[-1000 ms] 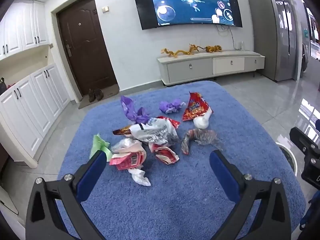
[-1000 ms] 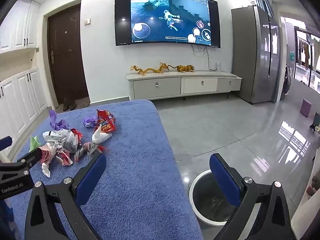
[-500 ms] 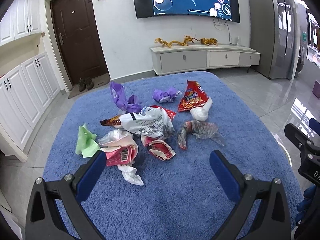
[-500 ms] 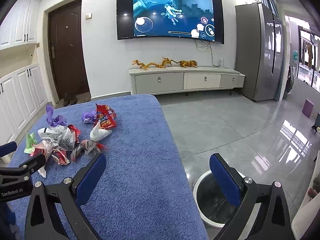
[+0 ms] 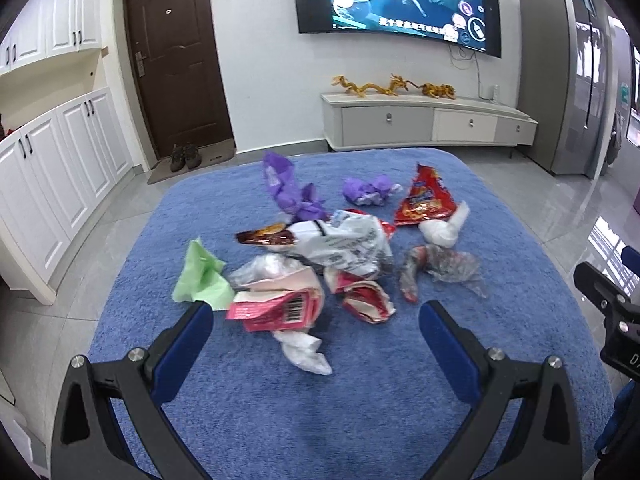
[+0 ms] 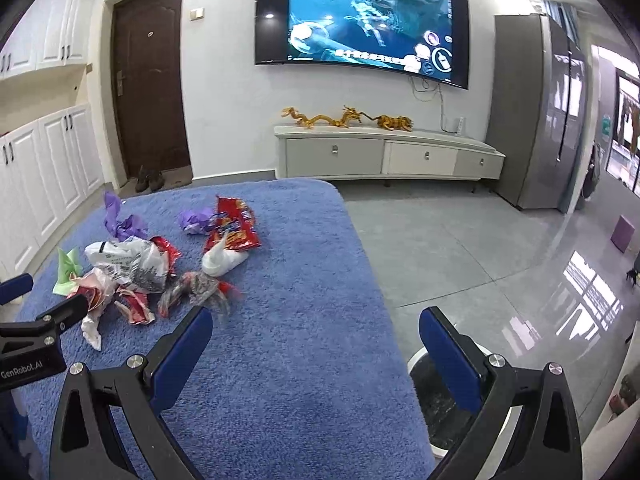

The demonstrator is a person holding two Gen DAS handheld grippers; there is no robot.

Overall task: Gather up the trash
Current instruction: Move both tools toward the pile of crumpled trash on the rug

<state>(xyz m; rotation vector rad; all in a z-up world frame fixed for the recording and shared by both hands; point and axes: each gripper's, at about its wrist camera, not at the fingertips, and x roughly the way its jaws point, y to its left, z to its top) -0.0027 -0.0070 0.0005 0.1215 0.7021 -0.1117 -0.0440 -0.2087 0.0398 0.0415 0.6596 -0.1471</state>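
A heap of trash lies on a blue cloth-covered table (image 5: 360, 420): a pink barcode wrapper (image 5: 276, 310), green paper (image 5: 200, 276), a white printed bag (image 5: 344, 244), purple wrappers (image 5: 288, 192), a red snack bag (image 5: 424, 200), white tissue (image 5: 306, 352) and clear plastic (image 5: 440, 268). My left gripper (image 5: 316, 340) is open and empty, just short of the heap's near edge. My right gripper (image 6: 316, 344) is open and empty over the table's right edge, right of the heap (image 6: 132, 268). A white-rimmed bin (image 6: 444, 404) stands on the floor under it.
A TV cabinet (image 6: 388, 156) with gold dragon figures stands at the far wall under a large screen. White cupboards (image 5: 52, 176) line the left side, a grey fridge (image 6: 532, 112) the right. Grey tiled floor (image 6: 460, 248) lies right of the table.
My left gripper has moved forward and lower toward the heap, which now looks larger and nearer. My right gripper has shifted slightly forward. Both stay open.
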